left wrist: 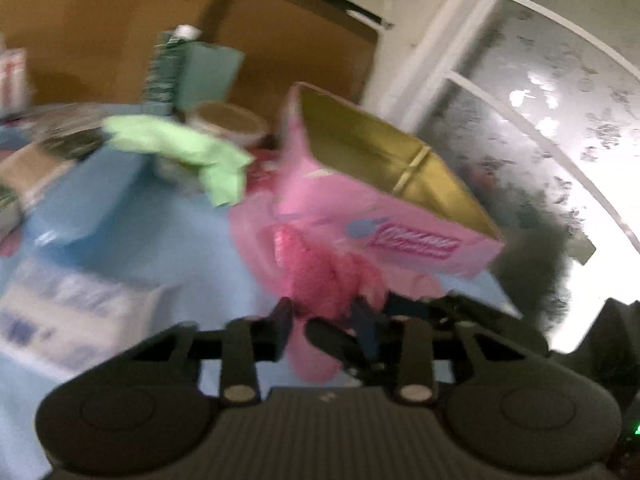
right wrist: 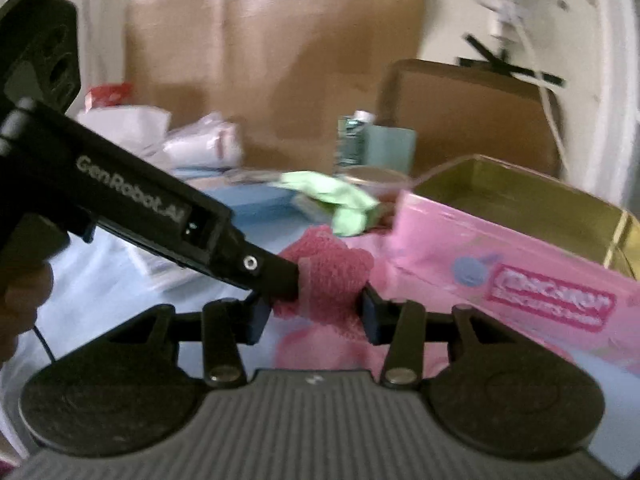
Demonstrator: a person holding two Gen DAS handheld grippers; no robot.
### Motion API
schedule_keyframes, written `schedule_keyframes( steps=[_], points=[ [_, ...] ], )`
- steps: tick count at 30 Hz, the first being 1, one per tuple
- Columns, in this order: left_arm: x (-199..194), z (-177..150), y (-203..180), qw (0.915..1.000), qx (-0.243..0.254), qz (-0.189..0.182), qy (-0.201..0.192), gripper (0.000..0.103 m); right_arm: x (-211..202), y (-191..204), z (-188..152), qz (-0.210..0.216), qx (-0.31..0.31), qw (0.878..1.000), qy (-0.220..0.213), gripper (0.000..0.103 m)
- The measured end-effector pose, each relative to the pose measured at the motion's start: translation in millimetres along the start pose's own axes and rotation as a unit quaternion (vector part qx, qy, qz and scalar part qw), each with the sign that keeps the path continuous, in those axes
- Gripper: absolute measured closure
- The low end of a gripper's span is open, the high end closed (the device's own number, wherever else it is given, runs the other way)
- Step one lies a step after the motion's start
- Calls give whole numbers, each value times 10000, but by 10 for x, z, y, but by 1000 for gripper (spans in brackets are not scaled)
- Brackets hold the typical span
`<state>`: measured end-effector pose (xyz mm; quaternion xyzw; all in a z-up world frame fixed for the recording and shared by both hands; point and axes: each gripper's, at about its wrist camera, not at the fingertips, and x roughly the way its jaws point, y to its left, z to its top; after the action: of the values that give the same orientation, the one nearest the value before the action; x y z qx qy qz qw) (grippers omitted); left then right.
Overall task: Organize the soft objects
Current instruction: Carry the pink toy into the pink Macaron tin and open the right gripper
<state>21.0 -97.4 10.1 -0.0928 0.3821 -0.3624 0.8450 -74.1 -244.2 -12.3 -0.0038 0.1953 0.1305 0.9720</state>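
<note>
A fuzzy pink cloth [left wrist: 320, 276] [right wrist: 332, 276] hangs just above the blue table cover, in front of an open pink box [left wrist: 380, 232] [right wrist: 460, 240] with a gold inside. My left gripper [left wrist: 322, 324] [right wrist: 286, 280] is shut on the cloth's left edge; in the right wrist view it reaches in from the left. My right gripper [right wrist: 314, 316] has a pad pressed against each side of the same cloth, lower down. The box is tilted in the left wrist view, and its inside looks empty. Both views are blurred.
A light green cloth [left wrist: 180, 148] [right wrist: 340, 196] lies behind the box beside a round tub [left wrist: 228, 120] and a teal carton [left wrist: 208, 76] [right wrist: 390, 148]. A white packet [left wrist: 72, 308] sits front left. A hand [right wrist: 20, 300] holds the left gripper. Cardboard [left wrist: 300, 40] stands behind.
</note>
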Motion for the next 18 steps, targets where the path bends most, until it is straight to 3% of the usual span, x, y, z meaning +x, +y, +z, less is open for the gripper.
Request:
schedule_keyframes(
  steps=[10,12,13,16,18],
  points=[
    [425,660,-697,9962,701,-182,-474,72,-107,-619,338,-1034,-58,9899,-965,55],
    [567,738,-794,9951,811,-152,-536,71,-33,-800,363,-1227,23,9877,-967,55],
    [671,781,-824,9948,849,-81,-554,66,10,-878,368,-1313,52,9868,-945,54],
    [847,864,-801,9950,792,252,-560,61,222,-1044,351,-1771,17,9821,-644,41],
    [716,859,-655,9960,524,215,-691,61,189,-1075,302,-1876,145,9796,-710,36]
  ],
)
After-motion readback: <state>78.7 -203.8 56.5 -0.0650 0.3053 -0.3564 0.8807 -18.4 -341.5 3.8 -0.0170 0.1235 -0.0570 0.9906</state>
